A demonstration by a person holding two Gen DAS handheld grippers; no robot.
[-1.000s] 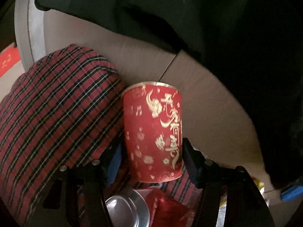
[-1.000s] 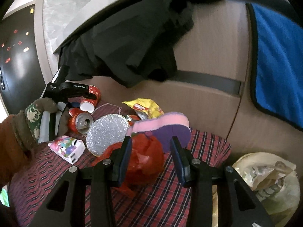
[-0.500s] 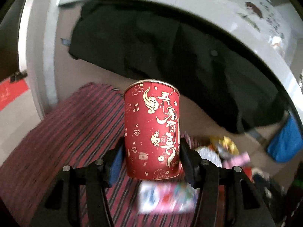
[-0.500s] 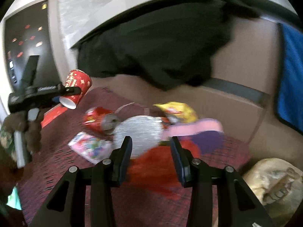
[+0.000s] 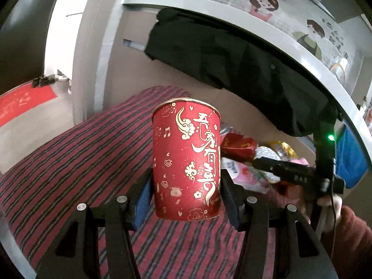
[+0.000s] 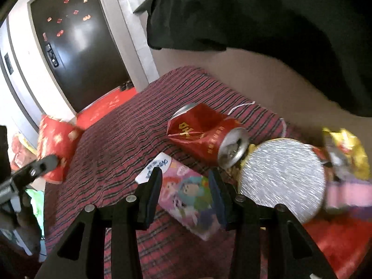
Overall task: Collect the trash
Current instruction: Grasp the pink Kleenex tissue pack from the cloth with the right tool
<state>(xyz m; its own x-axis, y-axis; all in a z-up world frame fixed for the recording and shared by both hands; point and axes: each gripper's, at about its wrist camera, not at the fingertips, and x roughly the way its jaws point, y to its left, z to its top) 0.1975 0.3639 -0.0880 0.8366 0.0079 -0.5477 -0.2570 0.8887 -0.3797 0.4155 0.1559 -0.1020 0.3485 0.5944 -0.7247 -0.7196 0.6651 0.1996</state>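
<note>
Left gripper (image 5: 186,186): fingers clamp the red paper cup (image 5: 186,160) low on its wall, upright between them. Light, crushable; gentle squeeze. Right gripper (image 6: 184,186): fingers wide, pink packet (image 6: 186,197) between them.

1 cup (image 5: 186,165), 1 can (image 6: 207,134).

Upright red cup (image 5: 186,162); crushed can (image 6: 207,134) lying.

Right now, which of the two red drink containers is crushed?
The red can lying dented on the striped cloth. The red paper cup, gripped by the left gripper, keeps its shape.
</note>
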